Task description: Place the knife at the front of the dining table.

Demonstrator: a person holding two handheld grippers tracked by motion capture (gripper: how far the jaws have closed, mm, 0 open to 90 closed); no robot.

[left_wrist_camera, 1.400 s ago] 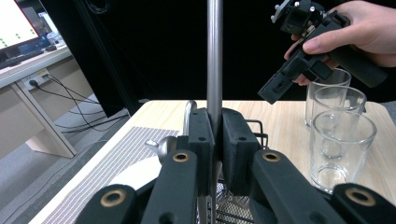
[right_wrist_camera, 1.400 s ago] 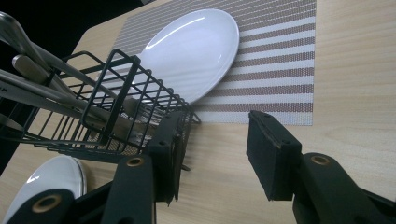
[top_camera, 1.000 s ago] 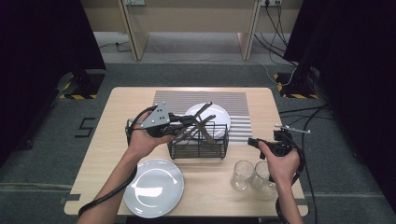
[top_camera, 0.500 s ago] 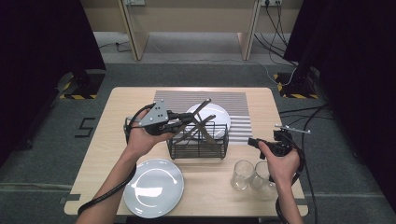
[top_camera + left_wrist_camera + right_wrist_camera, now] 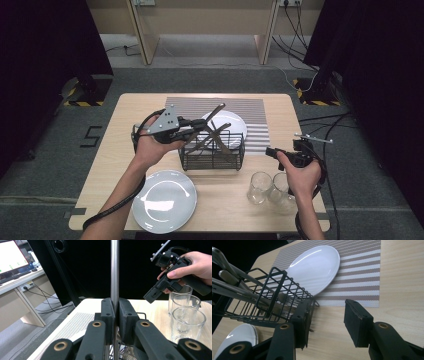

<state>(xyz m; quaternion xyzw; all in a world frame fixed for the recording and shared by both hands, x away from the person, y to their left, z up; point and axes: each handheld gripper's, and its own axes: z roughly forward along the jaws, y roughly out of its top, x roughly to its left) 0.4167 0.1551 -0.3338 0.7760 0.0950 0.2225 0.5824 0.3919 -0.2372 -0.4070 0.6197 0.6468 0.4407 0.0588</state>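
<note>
My left gripper hangs over the left end of a black wire basket and is shut on the steel handle of a utensil that stands upright between its pads. Several more utensils lean crossed in the basket. To the basket's right, my right gripper is held level, pointing at the basket. Its jaws stand open with nothing between them, and the basket's corner lies just beyond its left jaw.
One white plate lies on a striped placemat behind the basket. Another white plate sits at the table's front left. A few clear glasses stand at the front right, below my right hand.
</note>
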